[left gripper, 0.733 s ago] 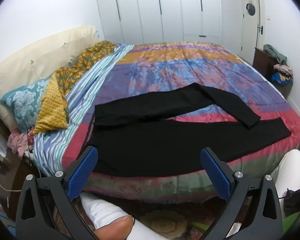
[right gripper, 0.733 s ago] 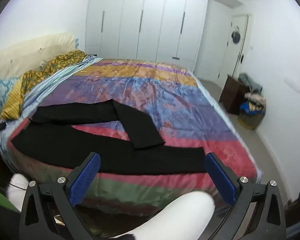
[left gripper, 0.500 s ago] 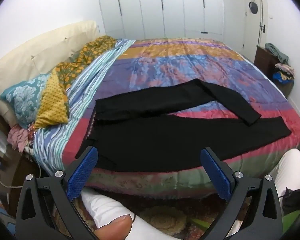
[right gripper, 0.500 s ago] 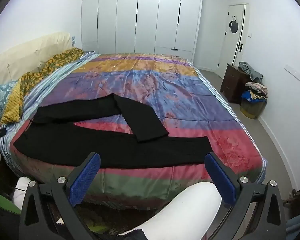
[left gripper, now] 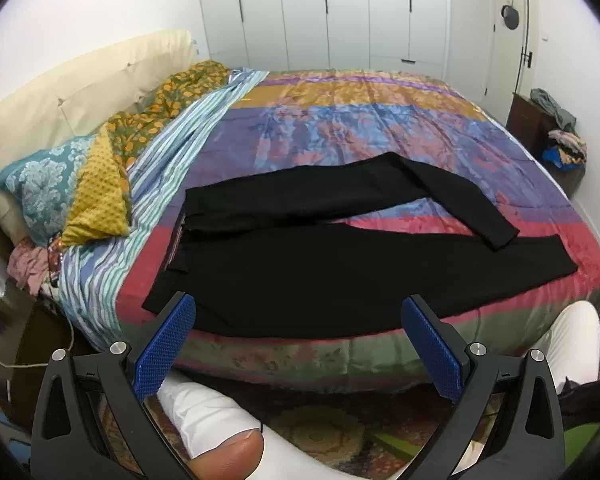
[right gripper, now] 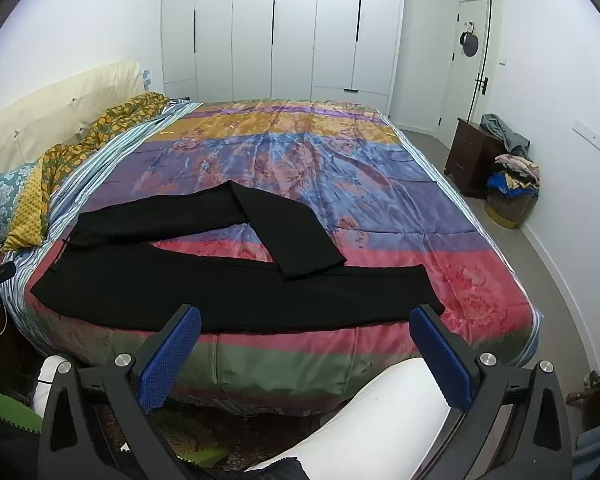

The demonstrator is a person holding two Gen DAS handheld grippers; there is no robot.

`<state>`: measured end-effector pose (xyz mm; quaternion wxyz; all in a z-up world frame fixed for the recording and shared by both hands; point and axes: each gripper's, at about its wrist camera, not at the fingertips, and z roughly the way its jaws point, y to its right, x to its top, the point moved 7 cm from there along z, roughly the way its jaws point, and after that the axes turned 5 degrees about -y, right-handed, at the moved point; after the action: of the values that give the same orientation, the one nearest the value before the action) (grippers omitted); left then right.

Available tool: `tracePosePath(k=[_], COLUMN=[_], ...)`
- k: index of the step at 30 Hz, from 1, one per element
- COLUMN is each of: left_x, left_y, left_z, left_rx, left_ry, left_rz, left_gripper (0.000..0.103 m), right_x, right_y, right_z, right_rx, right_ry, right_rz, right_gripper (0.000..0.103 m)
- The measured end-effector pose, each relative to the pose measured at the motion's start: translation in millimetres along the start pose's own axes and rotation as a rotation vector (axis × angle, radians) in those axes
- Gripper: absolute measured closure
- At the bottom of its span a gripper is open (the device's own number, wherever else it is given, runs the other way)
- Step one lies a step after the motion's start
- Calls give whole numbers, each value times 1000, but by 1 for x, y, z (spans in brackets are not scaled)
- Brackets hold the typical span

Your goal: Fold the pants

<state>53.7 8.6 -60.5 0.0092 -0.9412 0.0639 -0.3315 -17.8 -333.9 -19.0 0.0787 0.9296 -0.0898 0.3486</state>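
left gripper (left gripper: 298, 346) and right gripper (right gripper: 306, 356): both jaws spread wide, empty, and raised over the last half second, seeing the bed (right gripper: 300, 348) from higher up. the pants (left gripper: 340, 276) lie untouched at its near edge, far leg crooked; folding not begun.

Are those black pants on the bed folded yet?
Not folded. The black pants lie spread on the bed, legs apart, the far leg bent across the near one.
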Motion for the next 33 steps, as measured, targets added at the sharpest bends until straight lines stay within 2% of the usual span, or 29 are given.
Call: tracePosePath(k=[33], left_x=[1], left_y=[9], left_z=[5], left_rx=[-16], left_ry=[-5], left_rz=[12], left_gripper=[0], right_x=[-2], right_y=[2], right_z=[9], right_rx=[9], right_ry=[-27], right_rz=[6], right_gripper=[0])
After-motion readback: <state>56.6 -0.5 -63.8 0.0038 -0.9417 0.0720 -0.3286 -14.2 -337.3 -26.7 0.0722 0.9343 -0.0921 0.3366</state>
